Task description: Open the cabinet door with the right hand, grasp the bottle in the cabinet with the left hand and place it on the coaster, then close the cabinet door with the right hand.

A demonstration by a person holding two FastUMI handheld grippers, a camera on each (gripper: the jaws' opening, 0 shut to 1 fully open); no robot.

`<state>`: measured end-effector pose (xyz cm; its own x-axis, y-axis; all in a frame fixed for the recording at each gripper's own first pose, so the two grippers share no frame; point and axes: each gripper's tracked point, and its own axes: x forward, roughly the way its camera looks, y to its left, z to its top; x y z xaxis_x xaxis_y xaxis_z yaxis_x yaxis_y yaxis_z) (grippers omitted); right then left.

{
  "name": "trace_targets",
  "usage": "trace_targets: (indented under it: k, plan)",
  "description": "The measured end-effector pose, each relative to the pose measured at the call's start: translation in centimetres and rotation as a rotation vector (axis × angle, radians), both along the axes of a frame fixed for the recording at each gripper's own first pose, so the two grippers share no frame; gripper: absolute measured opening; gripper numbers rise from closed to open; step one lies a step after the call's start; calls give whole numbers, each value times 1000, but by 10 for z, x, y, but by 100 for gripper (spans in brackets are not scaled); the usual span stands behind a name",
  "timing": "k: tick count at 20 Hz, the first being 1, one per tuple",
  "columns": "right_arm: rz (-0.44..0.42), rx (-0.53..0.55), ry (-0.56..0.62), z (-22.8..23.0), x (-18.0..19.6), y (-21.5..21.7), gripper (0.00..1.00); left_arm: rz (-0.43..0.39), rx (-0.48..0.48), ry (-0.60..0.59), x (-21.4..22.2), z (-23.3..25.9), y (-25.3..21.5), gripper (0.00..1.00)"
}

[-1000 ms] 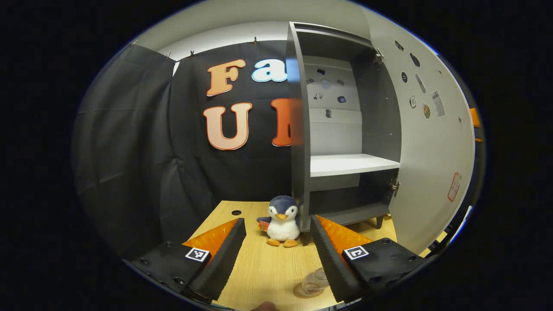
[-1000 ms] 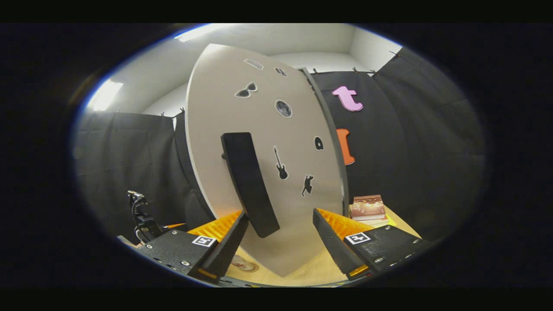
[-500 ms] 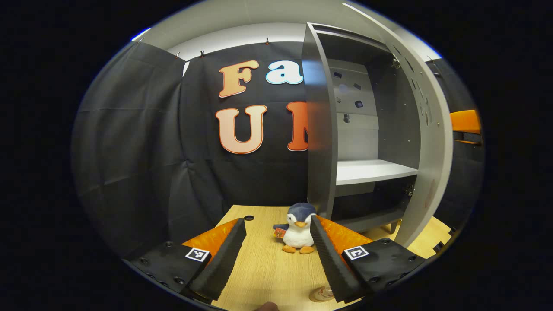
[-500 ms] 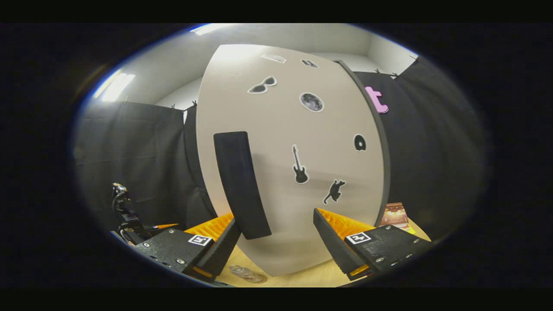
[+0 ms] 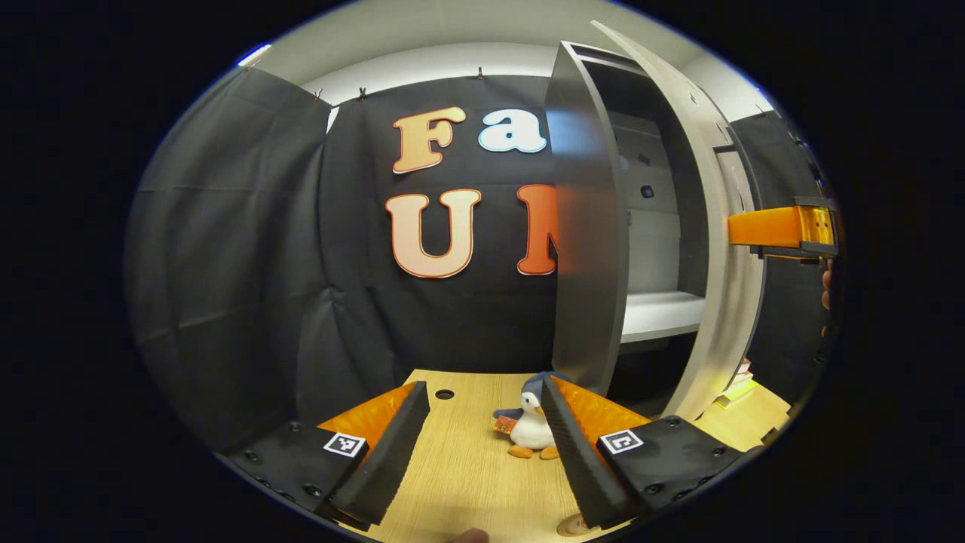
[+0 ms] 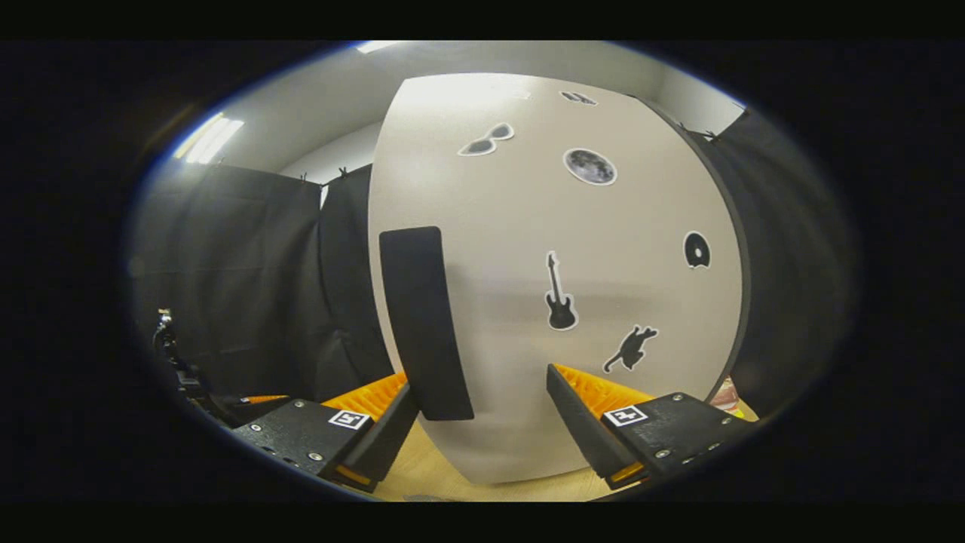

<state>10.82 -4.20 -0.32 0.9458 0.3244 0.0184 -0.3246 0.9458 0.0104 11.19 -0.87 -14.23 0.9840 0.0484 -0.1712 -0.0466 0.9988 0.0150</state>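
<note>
The grey cabinet (image 5: 588,226) stands at the right on the wooden table, its white door (image 5: 720,302) swung most of the way in, leaving a narrow gap onto the white shelf (image 5: 660,317). My left gripper (image 5: 482,386) is open and empty, low over the table. A sliver of the coaster (image 5: 574,526) peeks out under its right finger. In the right gripper view the door (image 6: 558,226) faces me close up, with stickers and a black vertical handle (image 6: 422,324). My right gripper (image 6: 482,381) is open, its left finger just beside the handle's lower end.
A penguin plush (image 5: 530,427) sits on the table (image 5: 467,467) in front of the cabinet's left wall. Books (image 5: 735,388) lie right of the cabinet. The right gripper's orange body (image 5: 784,230) and a hand show beyond the door's edge.
The door has swung steadily toward shut, narrowing the opening. The bottle on the coaster has slipped out of the left gripper view's bottom edge. Both grippers stay open.
</note>
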Motion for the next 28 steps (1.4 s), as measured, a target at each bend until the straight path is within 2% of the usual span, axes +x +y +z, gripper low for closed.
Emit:
trace_targets:
  k: [3,7,11,12,13,14,15,18,19,20,21,25,28]
  plan:
    - [-36,20,-10,1,6,3,97,-12,-11,9,17,-9,1,97]
    - [-91,-30,-32,0,12,2,96,-20,-32,23,35,-22,0,97]
    - [-142,-43,-54,-1,13,1,96,-31,-51,41,47,-37,-1,97]
    - [-151,-50,-61,-4,17,2,100,-34,-51,41,49,-39,-2,97]
    - [-158,-54,-70,-6,21,2,97,-32,-51,44,52,-41,-1,97]
    - [-166,-57,-73,-7,26,1,100,-30,-55,47,53,-43,0,97]
    - [-172,-58,-76,-6,29,1,97,-28,-60,49,54,-45,-1,97]
    - [-192,-63,-78,-9,34,0,97,-25,-65,53,56,-48,0,97]
    - [-199,-65,-78,-10,36,-2,100,-23,-64,51,55,-47,1,97]
    - [-202,-63,-87,-10,38,-2,97,-22,-63,50,56,-47,1,97]
    - [-204,-64,-87,-12,40,-2,100,-21,-62,49,55,-47,1,97]
    - [-194,-60,-76,-11,37,0,97,-19,-62,47,50,-42,-1,97]
    - [-175,-31,-71,-4,23,0,97,-23,-60,30,41,-32,-5,97]
